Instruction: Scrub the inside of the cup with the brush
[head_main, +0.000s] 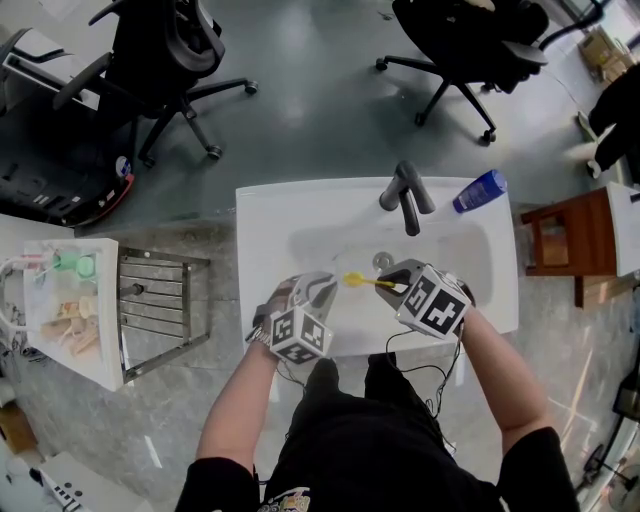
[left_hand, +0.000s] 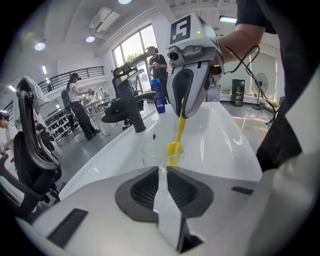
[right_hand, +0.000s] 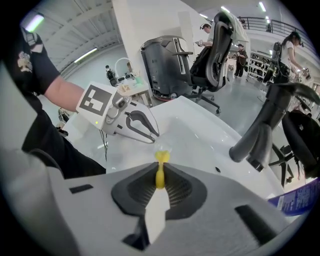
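Note:
My left gripper is shut on the rim of a clear cup and holds it over the white sink. A yellow brush runs from my right gripper toward the cup. In the left gripper view the brush's head sits inside the cup's mouth, below the right gripper. In the right gripper view the jaws are shut on the brush's handle, and its head reaches the cup held at the left gripper.
A dark faucet stands at the back of the sink, with a blue bottle lying on the rim to its right. A metal rack and a white shelf of small items stand to the left. Office chairs are behind.

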